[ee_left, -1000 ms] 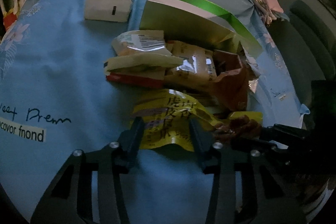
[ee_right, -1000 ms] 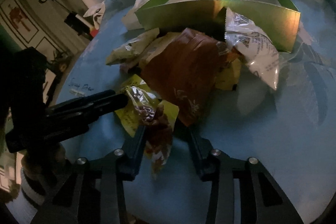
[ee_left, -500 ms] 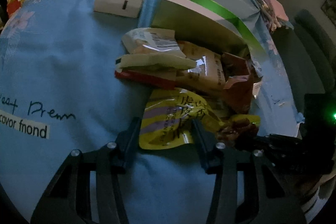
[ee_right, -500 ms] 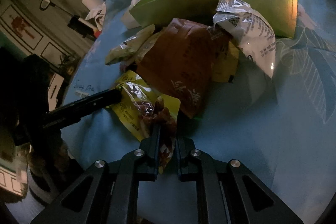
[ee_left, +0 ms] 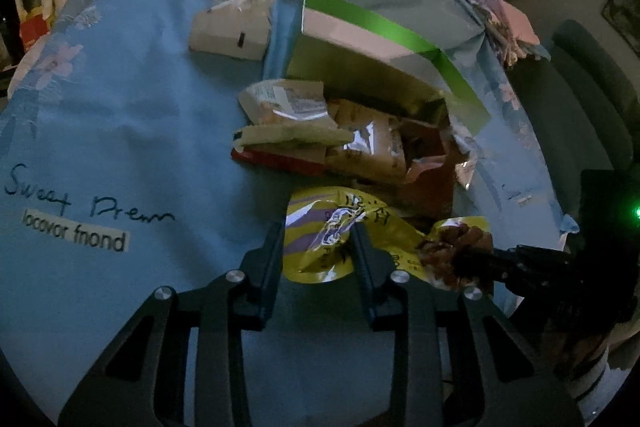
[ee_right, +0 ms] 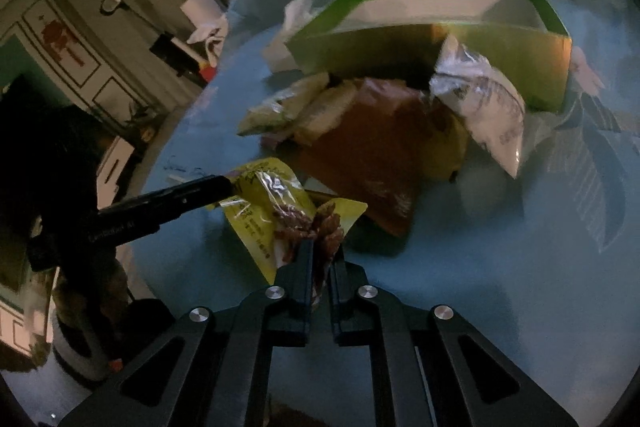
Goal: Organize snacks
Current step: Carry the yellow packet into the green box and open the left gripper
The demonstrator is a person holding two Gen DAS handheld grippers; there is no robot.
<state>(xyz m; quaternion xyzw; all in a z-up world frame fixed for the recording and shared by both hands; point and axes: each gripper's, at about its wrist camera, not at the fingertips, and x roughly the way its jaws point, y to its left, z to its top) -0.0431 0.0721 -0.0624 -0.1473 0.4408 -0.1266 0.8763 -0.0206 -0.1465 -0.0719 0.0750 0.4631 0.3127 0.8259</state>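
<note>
Snack pile (ee_left: 352, 147) heaped on the cloth-covered surface (ee_left: 132, 131) just before the open box (ee_left: 384, 47), tissue pack (ee_left: 230, 33) left of that box, pouch (ee_left: 340, 227) nearest, before the pile.

Left gripper (ee_left: 318, 247) has just been closing (jaws apart, angled downward); right gripper (ee_right: 321, 259) is pinched nearly together.

Tissue box (ee_left: 230, 35) on blue tablecloth (ee_left: 120, 115)
</note>
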